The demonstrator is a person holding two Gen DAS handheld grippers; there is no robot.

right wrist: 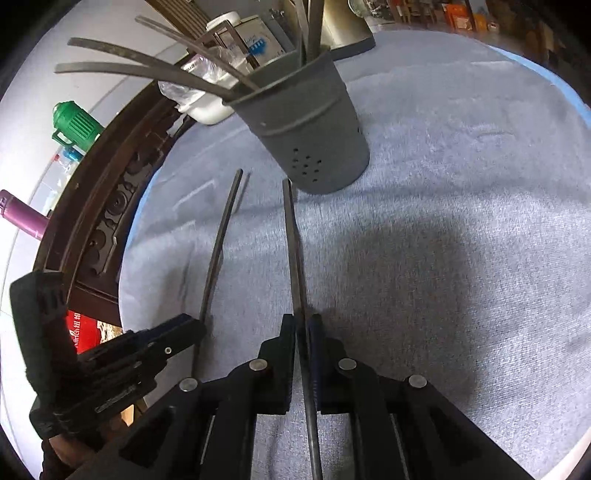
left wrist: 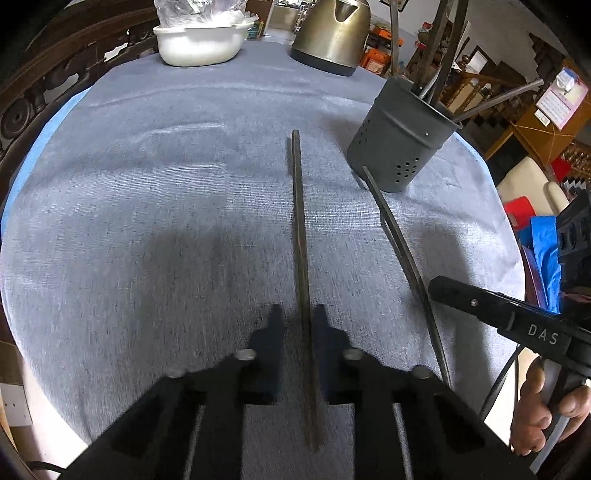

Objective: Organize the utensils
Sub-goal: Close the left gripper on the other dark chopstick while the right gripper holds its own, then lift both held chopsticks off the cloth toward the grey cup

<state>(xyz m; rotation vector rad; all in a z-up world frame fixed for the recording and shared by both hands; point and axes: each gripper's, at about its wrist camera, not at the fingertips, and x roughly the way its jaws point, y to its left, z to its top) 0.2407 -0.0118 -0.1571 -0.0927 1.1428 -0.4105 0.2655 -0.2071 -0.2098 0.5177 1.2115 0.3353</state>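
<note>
Two dark thin chopsticks lie low over the grey-blue cloth. One chopstick [left wrist: 299,221] runs straight out between the fingers of my left gripper [left wrist: 299,321], which is shut on its near part; in the right wrist view this same chopstick [right wrist: 221,236] leads into the left gripper [right wrist: 192,326]. The other chopstick [right wrist: 293,240] is pinched by my right gripper [right wrist: 301,321], its far tip close to the holder. A grey perforated utensil holder [right wrist: 314,129] stands upright with several sticks in it. From the left wrist view, the holder [left wrist: 399,140] is ahead on the right, with the right gripper [left wrist: 439,288] and its chopstick [left wrist: 395,229] alongside.
A white bowl [left wrist: 199,44] and a metal kettle [left wrist: 332,33] stand at the table's far edge. The cloth [left wrist: 147,184] covers the round table. A carved wooden rail [right wrist: 110,177] borders one side. A person's hand [left wrist: 543,406] holds the right gripper's handle.
</note>
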